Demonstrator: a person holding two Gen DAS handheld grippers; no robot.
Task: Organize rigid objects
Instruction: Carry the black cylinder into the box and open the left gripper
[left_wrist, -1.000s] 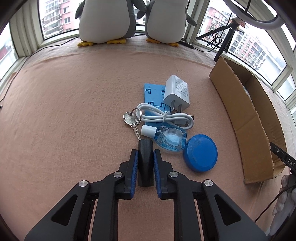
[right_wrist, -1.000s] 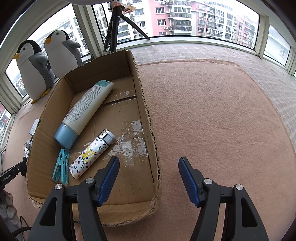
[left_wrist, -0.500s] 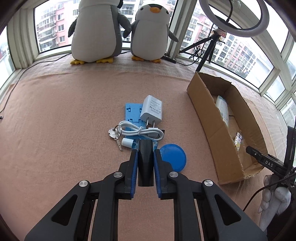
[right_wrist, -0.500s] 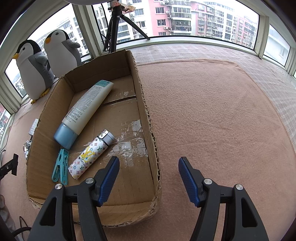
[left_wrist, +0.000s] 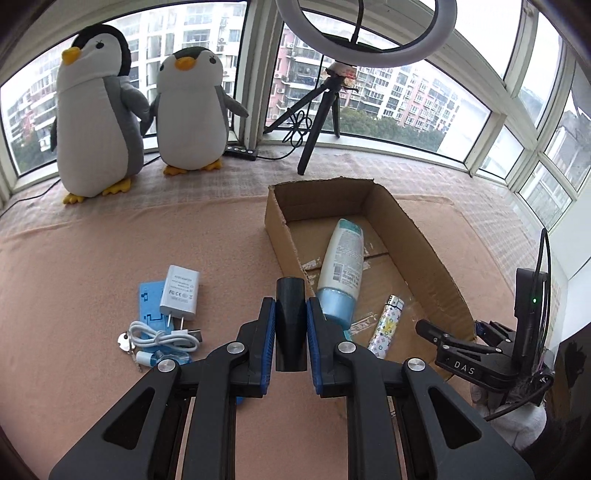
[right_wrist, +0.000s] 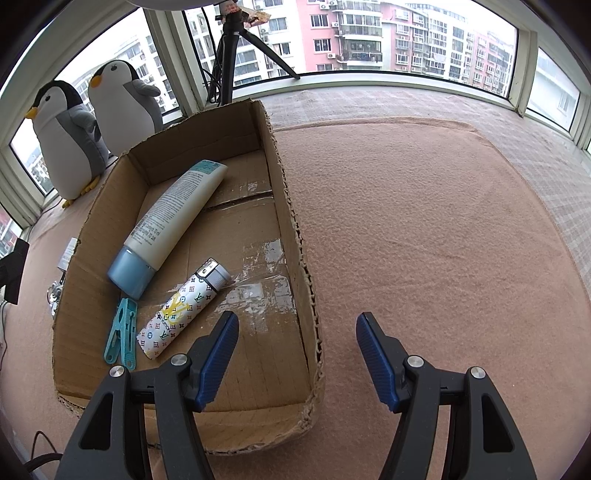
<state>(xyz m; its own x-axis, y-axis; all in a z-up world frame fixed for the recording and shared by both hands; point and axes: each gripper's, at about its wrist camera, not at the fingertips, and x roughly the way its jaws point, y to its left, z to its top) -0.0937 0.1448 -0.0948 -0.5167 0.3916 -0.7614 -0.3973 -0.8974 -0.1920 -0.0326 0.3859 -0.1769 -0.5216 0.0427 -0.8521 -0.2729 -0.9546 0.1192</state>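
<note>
My left gripper (left_wrist: 290, 332) is shut on a black cylinder (left_wrist: 290, 321) and holds it in the air, just left of the cardboard box (left_wrist: 436, 269). The box holds a white tube with a blue cap (left_wrist: 341, 266), a patterned lighter (left_wrist: 388, 326) and, in the right wrist view, a teal clothespin (right_wrist: 121, 334). On the carpet to the left lie a white charger (left_wrist: 180, 288), a blue flat piece (left_wrist: 149, 299), a white cable (left_wrist: 162, 338) and keys (left_wrist: 125, 341). My right gripper (right_wrist: 297, 354) is open and empty over the box's right wall (right_wrist: 295, 236).
Two plush penguins (left_wrist: 99, 114) stand at the window ledge. A tripod (left_wrist: 317, 110) with a ring light stands behind the box. The pink carpet (right_wrist: 424, 229) spreads right of the box. The right gripper's body (left_wrist: 476, 360) shows at the box's near right corner.
My left gripper has lifted and swung right with the black cylinder, from over the pile of small things toward the box. The right gripper has not moved.
</note>
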